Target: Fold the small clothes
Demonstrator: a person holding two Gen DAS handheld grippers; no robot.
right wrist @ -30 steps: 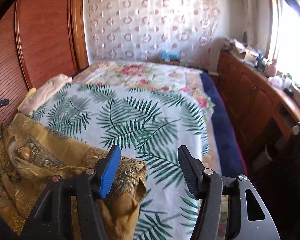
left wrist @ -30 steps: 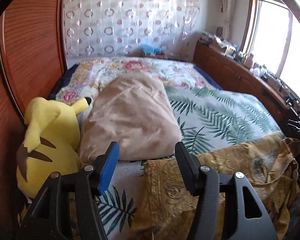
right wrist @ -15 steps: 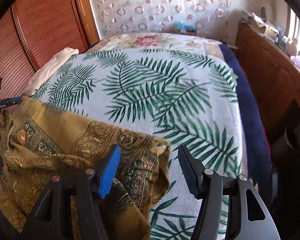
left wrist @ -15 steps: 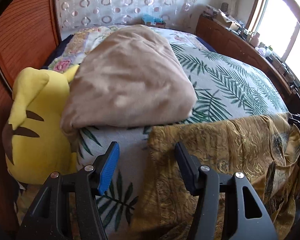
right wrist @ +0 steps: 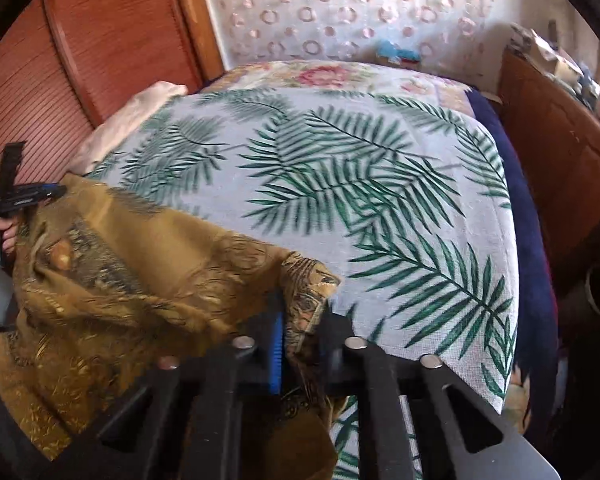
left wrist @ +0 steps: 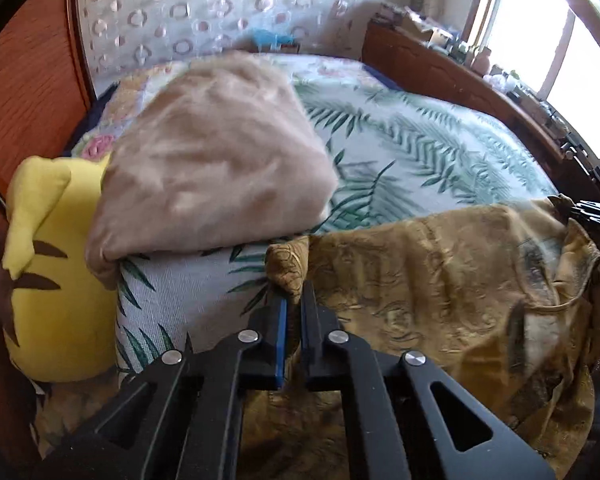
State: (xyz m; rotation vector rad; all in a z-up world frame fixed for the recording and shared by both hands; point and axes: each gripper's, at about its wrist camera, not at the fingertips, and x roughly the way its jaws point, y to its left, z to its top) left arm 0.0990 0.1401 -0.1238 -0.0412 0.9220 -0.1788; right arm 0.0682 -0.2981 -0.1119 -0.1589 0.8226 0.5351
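The left gripper is clamped shut on one corner of the mustard-gold patterned garment, a small bunch of the cloth poking up between its blue-lined fingers. The right gripper is likewise closed on the opposite corner of the same garment, with a fold of printed fabric pinched between its fingers and spilling over them.

The garment lies along the near edge of the bed, draped over that edge and hanging down below it (its surface is creased and rumpled, not flat). It rests on a white bedspread printed with green palm fronds, which covers most of the bed.

Toward the bed's left edge, in the left wrist view, a beige pillow lies on the bedspread just beyond the pinched corner, near it but not touching. Beside the pillow, against the reddish wooden panel, sits a yellow plush toy with brown stripes, touching the pillow's side.

At the far end of the bed a floral quilt shows beneath a sheer curtain with ring patterns. A wooden cabinet runs along the bed's right edge.
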